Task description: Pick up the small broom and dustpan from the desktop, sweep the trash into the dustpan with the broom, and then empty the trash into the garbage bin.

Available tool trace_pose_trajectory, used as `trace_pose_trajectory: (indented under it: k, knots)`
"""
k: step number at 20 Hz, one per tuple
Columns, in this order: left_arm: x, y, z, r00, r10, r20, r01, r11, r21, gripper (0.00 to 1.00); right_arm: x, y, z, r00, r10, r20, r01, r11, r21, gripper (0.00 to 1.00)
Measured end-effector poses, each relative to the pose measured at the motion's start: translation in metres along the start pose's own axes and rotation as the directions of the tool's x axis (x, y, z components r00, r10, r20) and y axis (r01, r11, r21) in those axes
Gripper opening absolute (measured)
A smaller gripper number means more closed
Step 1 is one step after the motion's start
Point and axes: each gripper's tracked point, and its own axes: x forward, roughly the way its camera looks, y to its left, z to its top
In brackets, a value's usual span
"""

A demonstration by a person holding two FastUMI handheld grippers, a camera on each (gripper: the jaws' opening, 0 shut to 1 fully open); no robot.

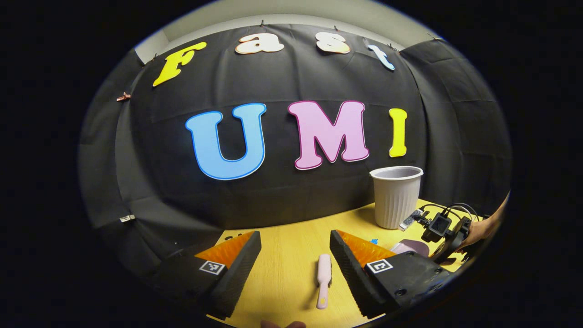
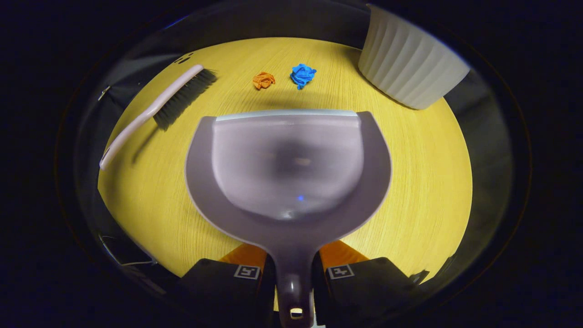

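My right gripper [image 2: 294, 257] is shut on the handle of the grey dustpan [image 2: 291, 168], whose front lip faces two crumpled paper balls, one orange [image 2: 263, 79] and one blue [image 2: 303, 75]. The pink broom [image 2: 155, 109] lies on the yellow table to the left of the pan, bristles toward the far side. In the left gripper view, my left gripper [image 1: 295, 241] hangs open above the table, with the broom [image 1: 323, 280] lying below, near its right finger. A hand holds the right gripper [image 1: 444, 230] at the far right, with a bit of the dustpan [image 1: 410, 248] beside it.
The ribbed white garbage bin [image 2: 410, 64] stands upright at the table's back right, past the dustpan; the bin [image 1: 396, 196] rises just behind the right gripper. The table [image 2: 423, 182] ends at the black cloth wall behind.
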Motion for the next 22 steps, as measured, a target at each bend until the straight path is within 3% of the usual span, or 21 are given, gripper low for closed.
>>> trace_pose_trajectory:
  k: [3, 4, 6, 8, 11, 12, 13, 14, 17, 18, 20, 22]
  knots:
    - [0.015, -0.009, -0.019, 0.998, -0.02, -0.063, 0.019, 1.0, -0.007, 0.97, -0.008, 0.002, 0.0, 0.998, 0.059, 0.033, -0.06, 0.998, 0.014, 0.33]
    - [0.021, -0.012, -0.029, 0.994, -0.029, -0.103, 0.029, 1.0, -0.007, 0.97, -0.013, -0.002, 0.002, 0.997, 0.054, 0.063, -0.054, 0.999, 0.003, 0.37]
    - [0.032, -0.018, -0.047, 0.984, -0.058, -0.17, 0.054, 0.998, -0.028, 0.97, -0.028, -0.013, 0.005, 0.994, 0.026, 0.102, -0.022, 0.999, -0.043, 0.36]
    - [0.04, -0.028, -0.064, 0.956, -0.119, -0.267, 0.105, 0.992, -0.066, 0.97, -0.039, -0.021, 0.004, 0.992, 0.024, 0.121, -0.015, 0.997, -0.075, 0.36]
    - [0.053, -0.04, -0.103, 0.891, -0.177, -0.418, 0.147, 0.984, -0.103, 0.97, -0.05, -0.035, -0.005, 0.995, 0.021, 0.102, -0.011, 0.995, -0.098, 0.41]
    - [0.057, -0.043, -0.117, 0.867, -0.188, -0.461, 0.156, 0.982, -0.108, 0.96, -0.054, -0.038, -0.008, 0.995, 0.022, 0.098, -0.012, 0.995, -0.101, 0.37]
    - [0.062, -0.048, -0.13, 0.841, -0.197, -0.505, 0.167, 0.98, -0.106, 0.96, -0.056, -0.042, -0.01, 0.995, 0.022, 0.094, -0.012, 0.994, -0.106, 0.41]
    - [0.065, -0.05, -0.143, 0.811, -0.199, -0.55, 0.177, 0.98, -0.094, 0.95, -0.056, -0.044, -0.011, 0.995, 0.021, 0.093, -0.01, 0.994, -0.11, 0.36]
    - [0.073, -0.056, -0.187, 0.72, -0.196, -0.666, 0.212, 0.976, -0.057, 0.92, -0.057, -0.048, -0.01, 0.995, 0.029, 0.093, -0.019, 0.994, -0.103, 0.41]
    - [0.076, -0.057, -0.199, 0.695, -0.19, -0.693, 0.217, 0.975, -0.049, 0.9, -0.058, -0.049, -0.01, 0.995, 0.032, 0.096, -0.023, 0.995, -0.099, 0.36]
    - [0.084, -0.062, -0.218, 0.661, -0.183, -0.728, 0.225, 0.974, -0.041, 0.84, -0.06, -0.051, -0.01, 0.995, 0.034, 0.099, -0.024, 0.995, -0.1, 0.41]
    - [0.09, -0.063, -0.233, 0.634, -0.164, -0.755, 0.226, 0.974, -0.022, 0.82, -0.058, -0.052, -0.011, 0.995, 0.039, 0.096, -0.029, 0.994, -0.103, 0.36]
